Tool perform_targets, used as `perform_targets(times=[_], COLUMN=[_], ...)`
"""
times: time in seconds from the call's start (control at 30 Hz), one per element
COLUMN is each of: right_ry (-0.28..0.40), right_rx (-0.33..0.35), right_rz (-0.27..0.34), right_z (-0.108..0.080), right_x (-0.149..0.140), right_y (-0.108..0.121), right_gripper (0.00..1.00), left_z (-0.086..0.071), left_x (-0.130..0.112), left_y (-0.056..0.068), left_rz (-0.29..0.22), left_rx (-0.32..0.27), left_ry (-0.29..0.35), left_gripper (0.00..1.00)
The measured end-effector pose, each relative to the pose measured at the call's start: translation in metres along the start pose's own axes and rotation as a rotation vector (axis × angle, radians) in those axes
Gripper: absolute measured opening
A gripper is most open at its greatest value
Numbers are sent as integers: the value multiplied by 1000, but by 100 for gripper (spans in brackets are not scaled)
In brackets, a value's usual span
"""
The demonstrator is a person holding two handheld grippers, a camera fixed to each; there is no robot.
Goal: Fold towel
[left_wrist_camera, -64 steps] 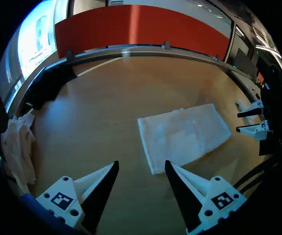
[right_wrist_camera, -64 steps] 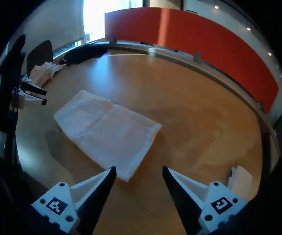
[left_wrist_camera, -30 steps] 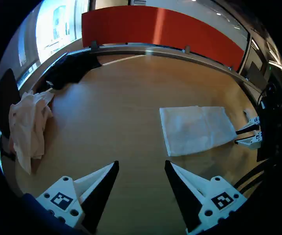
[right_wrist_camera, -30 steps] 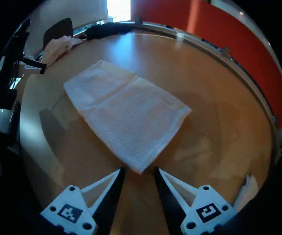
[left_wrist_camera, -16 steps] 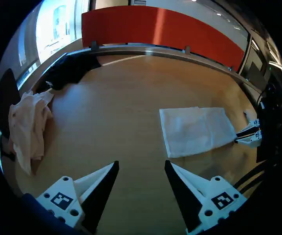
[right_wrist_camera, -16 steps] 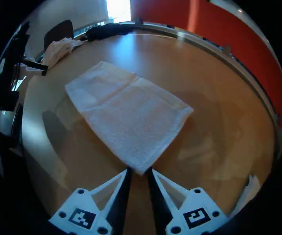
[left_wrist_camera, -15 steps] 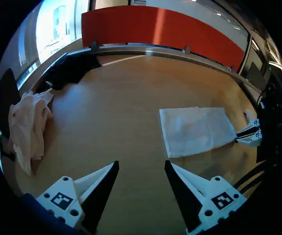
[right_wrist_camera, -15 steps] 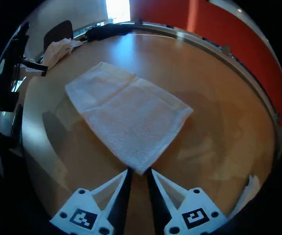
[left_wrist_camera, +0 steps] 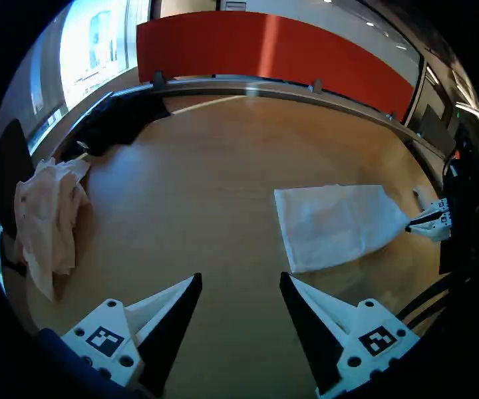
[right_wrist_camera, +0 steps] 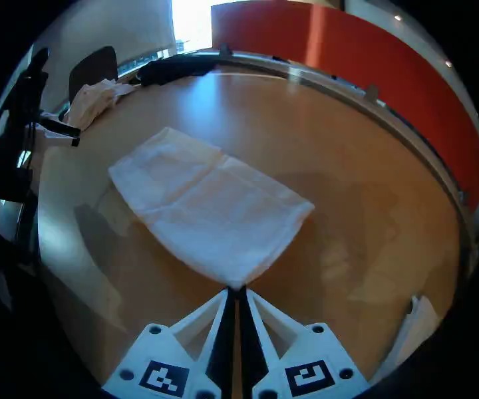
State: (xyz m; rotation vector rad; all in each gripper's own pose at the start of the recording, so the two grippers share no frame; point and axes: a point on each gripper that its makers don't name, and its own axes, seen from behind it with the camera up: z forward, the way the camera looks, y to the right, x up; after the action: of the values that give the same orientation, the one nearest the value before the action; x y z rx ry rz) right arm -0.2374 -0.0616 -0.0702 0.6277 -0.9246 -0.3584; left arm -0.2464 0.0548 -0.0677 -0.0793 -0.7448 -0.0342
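My right jaws pinch the towel [right_wrist_camera: 206, 206] by its nearest corner; my left jaws gape empty over the surface [left_wrist_camera: 193, 199].

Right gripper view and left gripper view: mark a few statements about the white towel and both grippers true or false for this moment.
1. The right gripper is shut on a corner of the white terry towel. True.
2. The left gripper is clamped on the towel's far edge. False: its fingers stand wide apart over the bare wooden table, short of the towel.
3. A crumpled cream cloth lies at the table's edge, apart from the towel. True.
4. The dark garment lies on top of the towel. False: it lies at the table's far edge near the red panel, well apart from the towel.
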Motion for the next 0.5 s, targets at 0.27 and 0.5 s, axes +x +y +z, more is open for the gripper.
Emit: perform_targets(times=[0.27, 0.5], right_ry=[51, 98], right_rx=[-42, -65], right_rz=[-27, -62], right_z=[-30, -53], right_x=[24, 48], right_y=[9, 13], right_gripper=[7, 7], left_z=[-1, -2], left_x=[6, 10], left_y=[1, 4], left_rz=[0, -2], left_rx=[-3, -8], left_ry=[9, 19], left_gripper=[86, 86])
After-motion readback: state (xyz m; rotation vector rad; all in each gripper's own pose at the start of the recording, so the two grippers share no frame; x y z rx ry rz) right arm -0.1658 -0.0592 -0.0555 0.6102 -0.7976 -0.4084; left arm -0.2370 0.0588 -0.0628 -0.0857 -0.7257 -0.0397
